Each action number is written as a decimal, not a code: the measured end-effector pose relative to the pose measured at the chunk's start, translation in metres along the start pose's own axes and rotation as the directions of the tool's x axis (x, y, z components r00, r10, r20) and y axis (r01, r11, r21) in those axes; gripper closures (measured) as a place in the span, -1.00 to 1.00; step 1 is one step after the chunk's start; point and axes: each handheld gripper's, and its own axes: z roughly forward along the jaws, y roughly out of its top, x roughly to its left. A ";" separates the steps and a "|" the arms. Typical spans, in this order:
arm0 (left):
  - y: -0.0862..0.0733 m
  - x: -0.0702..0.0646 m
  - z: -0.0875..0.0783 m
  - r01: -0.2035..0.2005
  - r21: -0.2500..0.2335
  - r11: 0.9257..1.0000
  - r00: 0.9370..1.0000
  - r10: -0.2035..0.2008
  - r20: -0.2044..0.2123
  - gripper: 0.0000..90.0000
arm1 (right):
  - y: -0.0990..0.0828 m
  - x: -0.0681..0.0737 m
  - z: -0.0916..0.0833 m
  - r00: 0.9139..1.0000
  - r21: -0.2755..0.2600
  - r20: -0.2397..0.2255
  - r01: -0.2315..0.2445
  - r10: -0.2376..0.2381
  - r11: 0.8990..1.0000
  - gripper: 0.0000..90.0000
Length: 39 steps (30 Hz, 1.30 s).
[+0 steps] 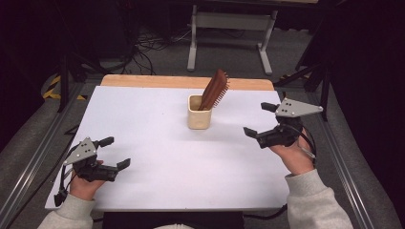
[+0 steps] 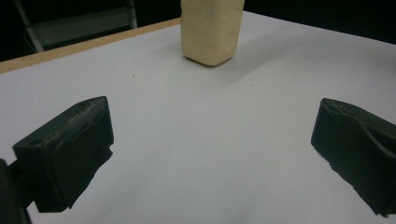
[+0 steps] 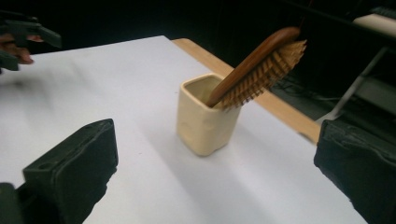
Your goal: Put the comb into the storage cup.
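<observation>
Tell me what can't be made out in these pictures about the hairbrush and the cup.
- Hairbrush handle: hidden inside the cream cup, right gripper view and high view.
- Cup's inside bottom: hidden by its own walls, every view.
- Cup's top and rim: cut off by the top edge, left gripper view.
- Far-left hand and gripper: blurred, cut off at the edge, right gripper view.

- A cream square ceramic cup (image 1: 199, 113) stands on the white-topped table (image 1: 157, 157), in the far half, slightly right of the middle.
- A brown wooden hairbrush (image 1: 215, 89) stands in the cup, handle down, its head leaning up and away to the right over the rim.
- The left gripper (image 1: 116, 151) hovers over the near left part of the table, well apart from the cup.
- The right gripper (image 1: 256, 119) sits at the right edge, near the cup and level with it.
- A pale metal table frame (image 1: 229, 33) stands on the floor behind the table.
</observation>
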 end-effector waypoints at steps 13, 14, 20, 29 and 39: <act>-0.002 -0.001 0.001 0.002 0.005 1.000 1.000 -0.002 0.016 -0.98 | -0.053 0.011 0.000 0.999 0.022 -0.021 -0.034 0.035 0.999 -1.00; -0.002 -0.001 0.001 0.004 0.006 1.000 1.000 -0.004 0.017 -0.98 | -0.056 0.011 0.000 0.999 0.020 -0.020 -0.037 0.038 0.999 -1.00; -0.003 0.000 0.001 0.011 0.007 1.000 1.000 -0.011 0.014 -0.99 | -0.080 0.012 0.001 0.997 0.034 -0.006 -0.072 0.072 0.997 -0.98; -0.006 -0.001 0.000 0.021 -0.009 1.000 1.000 -0.021 -0.015 -1.00 | -0.109 0.018 0.003 0.997 0.006 0.003 -0.080 0.080 0.997 -0.97; -0.013 -0.003 0.003 0.013 -0.014 1.000 0.999 -0.014 -0.052 -1.00 | -0.135 0.030 0.016 0.994 0.001 -0.004 -0.111 0.111 0.994 -0.99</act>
